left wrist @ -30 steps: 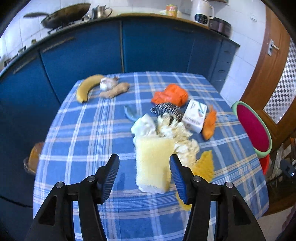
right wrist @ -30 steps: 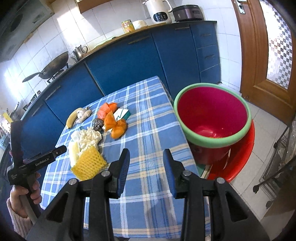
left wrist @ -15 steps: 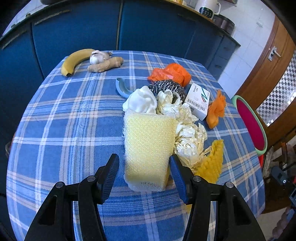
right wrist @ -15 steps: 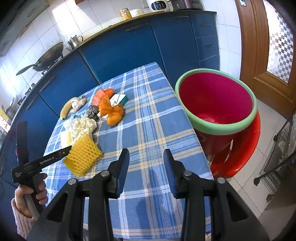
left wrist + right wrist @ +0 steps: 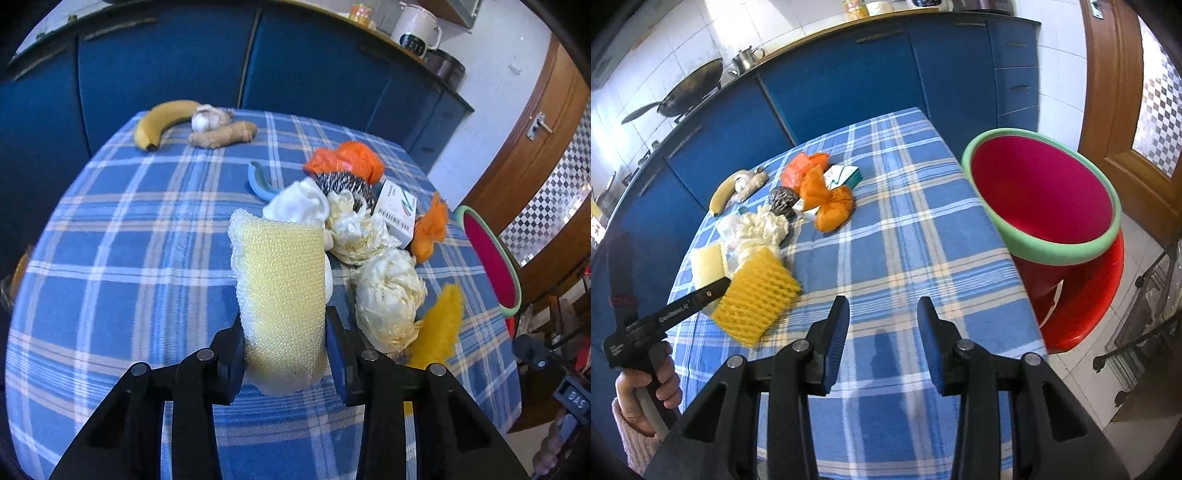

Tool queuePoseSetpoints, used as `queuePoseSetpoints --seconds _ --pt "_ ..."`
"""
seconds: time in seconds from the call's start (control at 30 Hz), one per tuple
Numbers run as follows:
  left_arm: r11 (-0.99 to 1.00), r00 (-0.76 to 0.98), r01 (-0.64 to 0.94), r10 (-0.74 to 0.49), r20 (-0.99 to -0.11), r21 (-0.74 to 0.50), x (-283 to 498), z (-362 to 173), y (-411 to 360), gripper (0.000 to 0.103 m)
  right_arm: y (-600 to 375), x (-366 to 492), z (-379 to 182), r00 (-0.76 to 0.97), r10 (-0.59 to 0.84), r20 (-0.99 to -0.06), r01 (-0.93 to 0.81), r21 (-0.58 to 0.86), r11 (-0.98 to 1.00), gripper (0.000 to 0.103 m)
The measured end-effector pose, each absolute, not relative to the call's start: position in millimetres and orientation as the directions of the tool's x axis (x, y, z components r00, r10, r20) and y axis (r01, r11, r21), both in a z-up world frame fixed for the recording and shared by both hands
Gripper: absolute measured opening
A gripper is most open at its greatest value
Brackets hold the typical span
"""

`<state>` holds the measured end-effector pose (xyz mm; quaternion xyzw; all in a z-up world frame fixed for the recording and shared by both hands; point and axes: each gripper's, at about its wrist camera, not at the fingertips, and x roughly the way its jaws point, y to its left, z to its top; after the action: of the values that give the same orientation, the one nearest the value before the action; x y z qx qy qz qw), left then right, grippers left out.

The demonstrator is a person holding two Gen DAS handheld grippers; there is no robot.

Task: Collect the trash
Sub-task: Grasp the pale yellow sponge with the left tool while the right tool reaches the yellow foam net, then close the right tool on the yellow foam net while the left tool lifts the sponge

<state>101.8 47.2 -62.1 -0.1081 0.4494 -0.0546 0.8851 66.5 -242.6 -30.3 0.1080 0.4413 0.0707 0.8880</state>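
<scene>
My left gripper (image 5: 284, 332) is shut on a pale yellow foam net sleeve (image 5: 282, 284), its fingers pressing both sides of the near end; the sleeve also shows in the right wrist view (image 5: 707, 264). Beside it lie crumpled white paper wads (image 5: 388, 299), a yellow foam net (image 5: 757, 295), a steel scourer (image 5: 343, 182), a small carton (image 5: 397, 212) and orange bags (image 5: 347, 158). My right gripper (image 5: 882, 325) is open and empty above the table's near right part. A red bin with a green rim (image 5: 1045, 192) stands right of the table.
A banana (image 5: 162, 120), garlic (image 5: 207, 118) and ginger (image 5: 223, 134) lie at the table's far left. A blue curved strip (image 5: 258, 181) lies mid-table. Blue cabinets (image 5: 831, 88) run behind. A wooden door (image 5: 1115, 92) is at the right.
My left gripper moved forward onto the pale foam sleeve and closed on it. My right gripper stayed open and drifted slightly closer over the table.
</scene>
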Motion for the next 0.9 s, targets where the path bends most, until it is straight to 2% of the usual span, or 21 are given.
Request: queuePoseSetpoints --seconds 0.3,0.4,0.47,0.57,0.9 --pt "0.983 0.626 -0.024 -0.129 -0.769 -0.185 92 -39 67 0.039 -205 69 -29 0.58 0.279 -0.765 -0.111 0.265 0.958 0.04" --pt "0.983 0.626 -0.039 -0.118 -0.771 -0.181 89 -36 74 0.039 -195 68 -30 0.578 0.293 -0.762 -0.127 0.271 0.954 0.047" --pt "0.983 0.623 -0.044 -0.114 -0.774 -0.18 88 -36 77 0.039 -189 68 -32 0.572 0.29 -0.768 -0.132 0.263 0.956 0.048" --pt "0.982 0.615 -0.044 -0.117 -0.78 -0.182 87 -37 78 0.039 -182 68 -38 0.55 0.286 -0.785 -0.141 0.251 0.958 0.053" --pt "0.977 0.609 -0.026 -0.153 -0.778 -0.212 84 -40 74 0.039 -166 75 -60 0.499 0.269 -0.824 -0.151 0.223 0.963 0.053"
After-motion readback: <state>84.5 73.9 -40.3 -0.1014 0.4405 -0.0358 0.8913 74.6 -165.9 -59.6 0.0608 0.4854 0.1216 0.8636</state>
